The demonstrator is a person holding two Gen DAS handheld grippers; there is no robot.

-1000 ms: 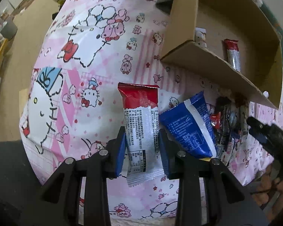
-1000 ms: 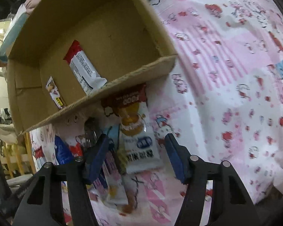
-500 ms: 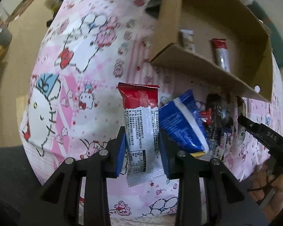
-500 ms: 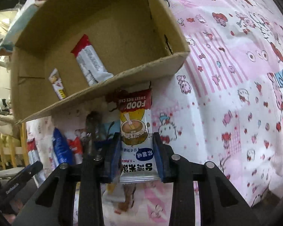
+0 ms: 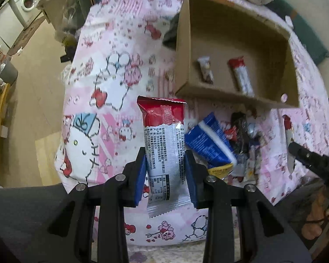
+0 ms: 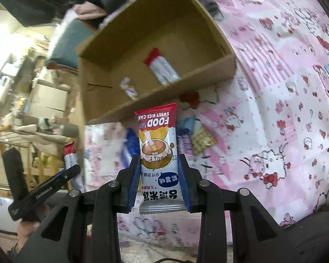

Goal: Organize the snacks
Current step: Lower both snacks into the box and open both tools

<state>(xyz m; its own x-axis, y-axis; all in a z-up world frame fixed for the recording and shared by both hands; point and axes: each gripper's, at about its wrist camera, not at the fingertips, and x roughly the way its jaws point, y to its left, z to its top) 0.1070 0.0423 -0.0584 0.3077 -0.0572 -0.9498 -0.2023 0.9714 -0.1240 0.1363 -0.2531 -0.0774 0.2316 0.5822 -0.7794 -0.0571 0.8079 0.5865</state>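
My left gripper (image 5: 165, 166) is shut on a red and silver snack packet (image 5: 163, 140), held off the table with its red end pointing away. My right gripper (image 6: 159, 168) is shut on a sweet rice cake packet (image 6: 156, 151), also lifted clear of the cloth. An open cardboard box (image 5: 272, 103) (image 6: 210, 70) stands beyond both; inside lie a red and white packet (image 5: 241, 76) (image 6: 162, 66) and a small pale packet (image 5: 205, 69) (image 6: 129, 88). In front of the box sits a loose pile of snacks, among them a blue packet (image 5: 208, 142).
A pink cartoon-print cloth (image 5: 111, 87) (image 6: 285, 87) covers the table. Its left edge drops to the floor (image 5: 33, 87). The other gripper's black body (image 5: 313, 162) (image 6: 41, 190) shows at the side of each view. A cracker packet (image 6: 202, 140) lies by the pile.
My right gripper closed on the rice cake packet and lifted it off the pile. My left gripper rose with the red and silver packet; the box and table now look farther away.
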